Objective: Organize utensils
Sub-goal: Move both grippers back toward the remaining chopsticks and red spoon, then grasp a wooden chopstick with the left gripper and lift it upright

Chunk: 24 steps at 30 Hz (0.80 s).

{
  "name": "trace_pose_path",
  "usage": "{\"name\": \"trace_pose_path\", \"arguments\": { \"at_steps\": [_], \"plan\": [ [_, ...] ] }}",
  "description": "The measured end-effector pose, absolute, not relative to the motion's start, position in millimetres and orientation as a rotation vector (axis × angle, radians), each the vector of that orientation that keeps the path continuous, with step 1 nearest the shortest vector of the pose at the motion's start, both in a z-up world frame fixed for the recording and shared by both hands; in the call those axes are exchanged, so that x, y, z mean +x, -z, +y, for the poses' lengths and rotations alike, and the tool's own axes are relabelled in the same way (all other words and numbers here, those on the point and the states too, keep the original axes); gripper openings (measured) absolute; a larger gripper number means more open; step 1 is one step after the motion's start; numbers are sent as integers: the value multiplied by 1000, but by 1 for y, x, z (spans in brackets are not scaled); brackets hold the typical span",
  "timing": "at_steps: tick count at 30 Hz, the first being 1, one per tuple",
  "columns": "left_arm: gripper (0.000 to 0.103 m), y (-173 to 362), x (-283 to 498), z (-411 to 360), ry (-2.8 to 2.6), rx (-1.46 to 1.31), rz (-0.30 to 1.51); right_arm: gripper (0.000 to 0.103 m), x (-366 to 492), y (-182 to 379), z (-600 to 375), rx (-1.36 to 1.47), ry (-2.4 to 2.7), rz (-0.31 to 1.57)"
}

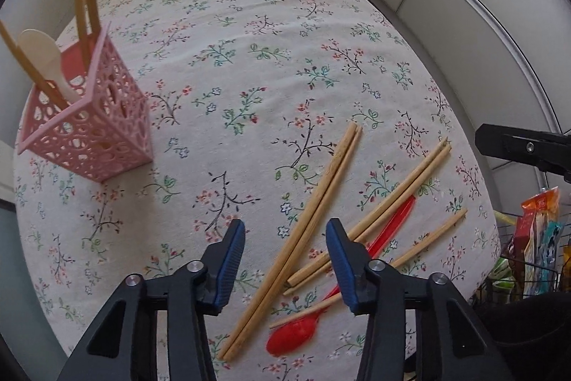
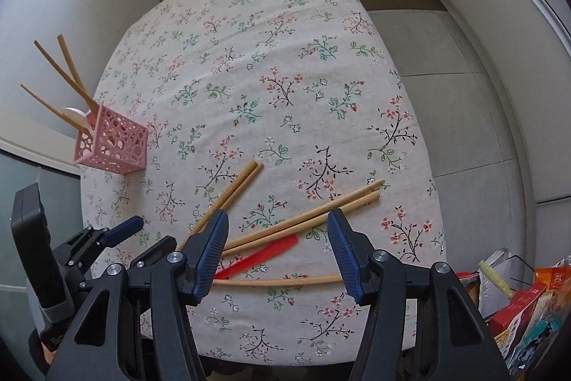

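A pink perforated basket (image 1: pixel 100 127) (image 2: pixel 114 145) stands at the left of the floral tablecloth (image 1: pixel 249 24), with a white spoon (image 1: pixel 43 52) and several chopsticks upright in it. Loose utensils lie near the front edge. A chopstick pair (image 1: pixel 321 188) (image 2: pixel 235 190) runs between the fingers of my left gripper (image 1: pixel 284 227), which is open and touches nothing. A second pair (image 1: pixel 392 193) (image 2: pixel 321 211), a red spoon (image 1: pixel 296 334) (image 2: pixel 264 256) and a single chopstick (image 1: pixel 428 238) (image 2: pixel 278 281) lie under my right gripper (image 2: pixel 278 216), open above them.
A wire rack of snack packets (image 1: pixel 535 238) (image 2: pixel 517 302) stands off the table's right side. White panelled walls close in behind and to the left. Grey floor (image 2: pixel 464 95) shows on the right. The two grippers hang close together over the front edge.
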<state>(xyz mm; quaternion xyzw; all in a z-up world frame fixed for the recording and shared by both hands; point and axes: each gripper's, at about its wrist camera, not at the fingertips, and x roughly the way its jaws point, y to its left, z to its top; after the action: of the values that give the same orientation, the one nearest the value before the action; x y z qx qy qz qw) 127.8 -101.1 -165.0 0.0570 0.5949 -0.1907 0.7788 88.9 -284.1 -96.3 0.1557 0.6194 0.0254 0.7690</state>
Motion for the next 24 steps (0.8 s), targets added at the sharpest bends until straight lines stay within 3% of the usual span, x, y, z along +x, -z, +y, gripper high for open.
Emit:
{"name": "trace_pose_path", "arguments": {
  "at_steps": [4, 8, 24],
  "plan": [
    [22, 175, 137, -119, 450, 129, 1306, 60, 90, 101, -292, 362, -46, 1355],
    [12, 184, 144, -136, 465, 144, 1314, 60, 91, 105, -298, 376, -40, 1367],
    [8, 200, 172, -176, 457, 190, 1329, 60, 97, 112, -313, 405, -26, 1373]
  ]
}}
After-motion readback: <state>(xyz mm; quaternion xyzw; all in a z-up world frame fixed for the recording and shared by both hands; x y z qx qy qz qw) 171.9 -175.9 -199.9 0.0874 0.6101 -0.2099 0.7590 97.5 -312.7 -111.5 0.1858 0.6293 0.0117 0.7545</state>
